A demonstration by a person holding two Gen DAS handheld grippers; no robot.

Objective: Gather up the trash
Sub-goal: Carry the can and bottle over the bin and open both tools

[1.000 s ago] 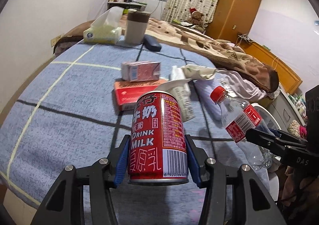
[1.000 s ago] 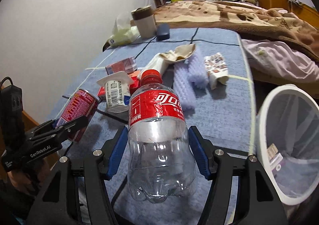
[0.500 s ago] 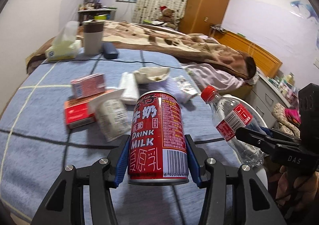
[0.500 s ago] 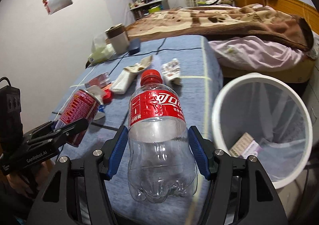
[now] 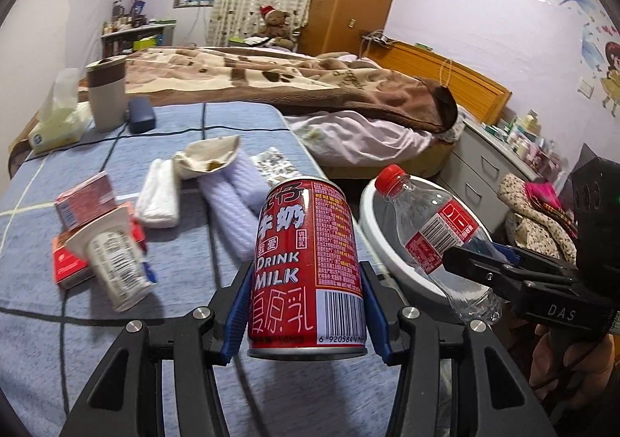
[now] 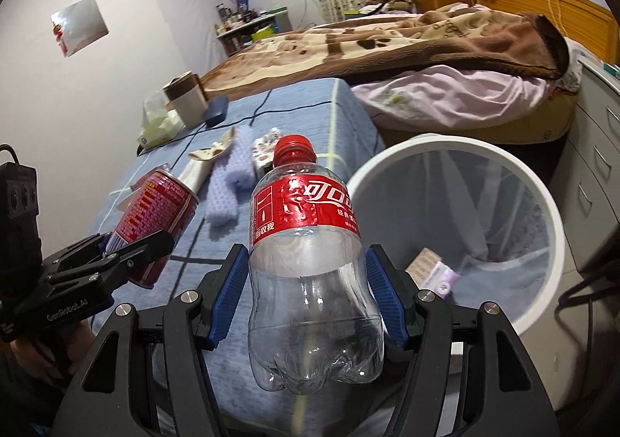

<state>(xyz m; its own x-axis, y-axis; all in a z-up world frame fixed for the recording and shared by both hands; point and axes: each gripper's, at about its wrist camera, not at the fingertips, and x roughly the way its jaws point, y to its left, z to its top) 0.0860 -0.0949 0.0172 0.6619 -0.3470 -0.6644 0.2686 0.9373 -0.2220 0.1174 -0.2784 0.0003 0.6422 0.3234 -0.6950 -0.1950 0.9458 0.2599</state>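
L fingers (image 5: pixel 232 315) pinched the red milk can (image 5: pixel 308 262) at its sides, upright, above the blue bed cover (image 5: pixel 35 282). R fingers (image 6: pixel 226 301) pinched the clear bottle (image 6: pixel 310 282) w/ red cap, below its label, held up beside the white bin (image 6: pixel 546 212). Bin stood just off the bed edge, lined w/ a bag; a small packet (image 6: pixel 430 270) lay inside. Left on the cover: yogurt cup (image 5: pixel 112 262) on its side, red boxes (image 5: pixel 83 200), tissue wad (image 5: pixel 159 192), purple foam (image 5: pixel 232 212), wrapper (image 5: pixel 277 165).

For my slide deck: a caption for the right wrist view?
Right gripper holds an empty cola bottle near the white bin.
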